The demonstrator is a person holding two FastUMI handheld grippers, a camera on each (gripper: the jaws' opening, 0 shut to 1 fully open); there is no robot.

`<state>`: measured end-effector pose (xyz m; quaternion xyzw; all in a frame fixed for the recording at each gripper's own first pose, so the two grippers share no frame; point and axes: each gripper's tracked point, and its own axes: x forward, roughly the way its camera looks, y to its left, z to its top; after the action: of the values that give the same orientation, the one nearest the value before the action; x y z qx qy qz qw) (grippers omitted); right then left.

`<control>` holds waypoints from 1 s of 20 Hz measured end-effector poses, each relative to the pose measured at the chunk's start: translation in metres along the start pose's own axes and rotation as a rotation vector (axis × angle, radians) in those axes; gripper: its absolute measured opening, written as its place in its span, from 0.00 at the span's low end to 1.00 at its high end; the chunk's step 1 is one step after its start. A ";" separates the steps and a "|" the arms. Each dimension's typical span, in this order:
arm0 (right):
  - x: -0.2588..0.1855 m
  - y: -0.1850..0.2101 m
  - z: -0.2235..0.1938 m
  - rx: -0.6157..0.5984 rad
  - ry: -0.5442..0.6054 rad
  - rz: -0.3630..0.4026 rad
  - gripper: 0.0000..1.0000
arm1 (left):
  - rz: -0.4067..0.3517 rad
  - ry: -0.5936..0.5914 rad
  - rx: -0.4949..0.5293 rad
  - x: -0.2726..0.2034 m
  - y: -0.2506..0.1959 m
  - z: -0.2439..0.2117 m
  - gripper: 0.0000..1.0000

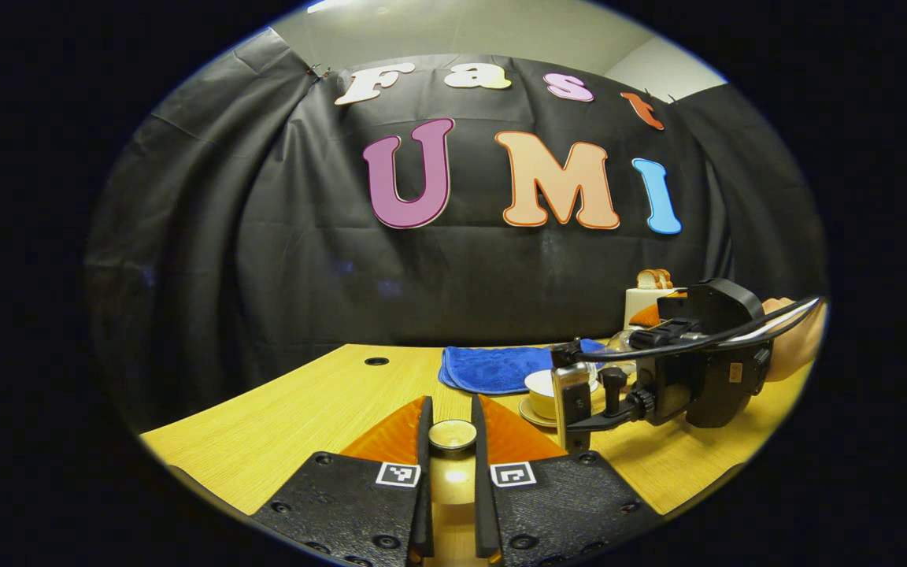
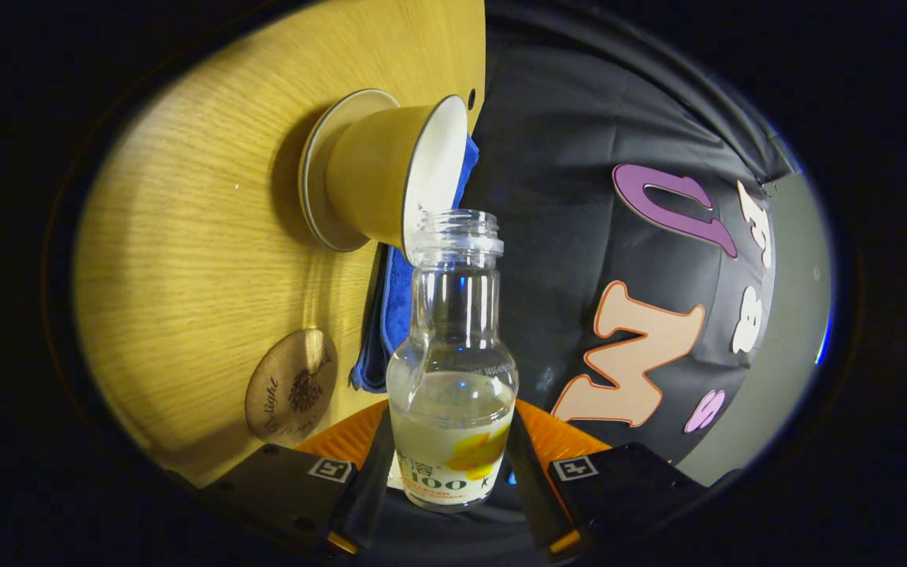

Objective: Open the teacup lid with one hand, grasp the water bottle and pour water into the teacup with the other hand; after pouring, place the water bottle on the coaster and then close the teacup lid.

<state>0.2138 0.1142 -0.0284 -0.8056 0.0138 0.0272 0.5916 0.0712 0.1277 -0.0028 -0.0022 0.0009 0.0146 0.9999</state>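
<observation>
In the left gripper view my left gripper (image 1: 452, 442) is shut on the small round teacup lid (image 1: 452, 434), held above the wooden table. The yellow teacup (image 1: 542, 388) stands uncovered on its saucer (image 1: 534, 413) to the right. My right gripper (image 1: 579, 398), held by a hand (image 1: 796, 346), is turned on its side over it. In the right gripper view my right gripper (image 2: 453, 429) is shut on a clear glass water bottle (image 2: 453, 378), uncapped and tipped sideways. The bottle's mouth (image 2: 455, 230) is at the teacup's (image 2: 390, 173) rim. A round wooden coaster (image 2: 292, 387) lies on the table beside the teacup.
A folded blue cloth (image 1: 493, 368) lies behind the teacup. A white toaster (image 1: 646, 305) with bread slices stands at the back right. The table (image 1: 320, 409) has a small round hole (image 1: 376, 361) at the back left.
</observation>
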 end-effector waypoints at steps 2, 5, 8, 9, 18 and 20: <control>0.000 -0.004 0.001 -0.033 -0.007 -0.012 0.77 | 0.000 0.000 0.000 0.001 0.000 -0.001 0.18; 0.000 -0.009 0.001 -0.070 -0.011 -0.024 0.77 | 0.000 0.000 0.000 0.000 0.000 -0.001 0.18; 0.000 -0.016 0.004 -0.133 -0.026 -0.051 0.77 | -0.002 0.000 0.000 0.000 -0.001 -0.001 0.18; 0.000 -0.019 0.005 -0.154 -0.031 -0.059 0.76 | -0.004 0.000 0.000 0.000 -0.001 -0.001 0.18; 0.000 -0.034 0.007 -0.248 -0.046 -0.110 0.76 | -0.005 0.000 0.001 0.000 -0.001 -0.002 0.18; -0.001 -0.036 0.008 -0.255 -0.047 -0.118 0.76 | -0.005 0.000 0.001 0.000 0.000 0.000 0.18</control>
<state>0.2143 0.1330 0.0035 -0.8729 -0.0511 0.0126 0.4850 0.0712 0.1275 -0.0032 -0.0017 0.0009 0.0120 0.9999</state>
